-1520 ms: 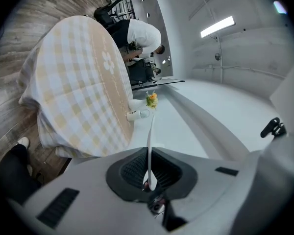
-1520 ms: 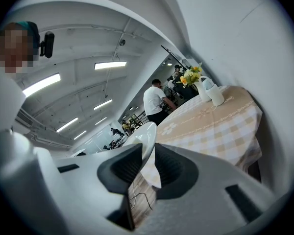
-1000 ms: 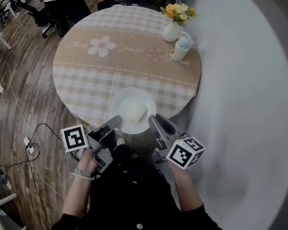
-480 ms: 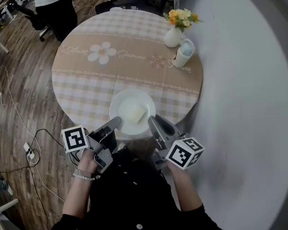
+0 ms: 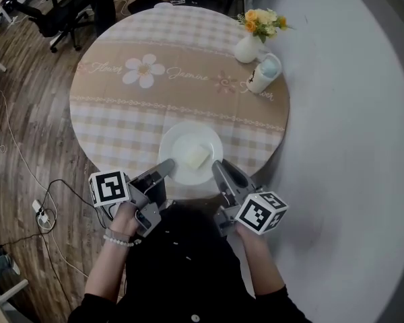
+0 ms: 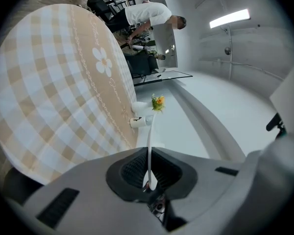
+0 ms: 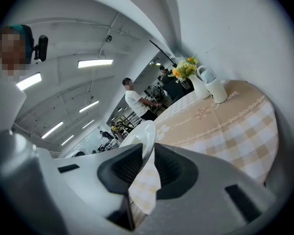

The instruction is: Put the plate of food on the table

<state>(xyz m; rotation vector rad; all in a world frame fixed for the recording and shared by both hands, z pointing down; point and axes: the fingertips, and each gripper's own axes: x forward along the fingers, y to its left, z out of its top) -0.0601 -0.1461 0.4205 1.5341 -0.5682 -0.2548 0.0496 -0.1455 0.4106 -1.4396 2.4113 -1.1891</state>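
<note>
A white plate (image 5: 190,153) with a pale yellow block of food (image 5: 197,157) is at the near edge of the round checked table (image 5: 121,113). My left gripper (image 5: 167,167) is shut on the plate's near-left rim, and my right gripper (image 5: 219,169) is shut on its near-right rim. In the left gripper view the plate (image 6: 149,146) shows edge-on as a thin white line between the pads of that gripper (image 6: 150,177). The right gripper view shows the rim (image 7: 142,136) pinched in that gripper (image 7: 146,163). Whether the plate rests on the cloth I cannot tell.
A white vase of yellow flowers (image 5: 250,42) and a white mug (image 5: 262,73) stand at the table's far right. A grey curved wall (image 5: 350,147) runs close along the right. Cables (image 5: 40,200) lie on the wood floor to the left. Office chairs (image 5: 54,12) stand beyond the table.
The plate and both grippers have shifted a little right and forward over the table's edge. The person at the far side of the table has moved almost out of view.
</note>
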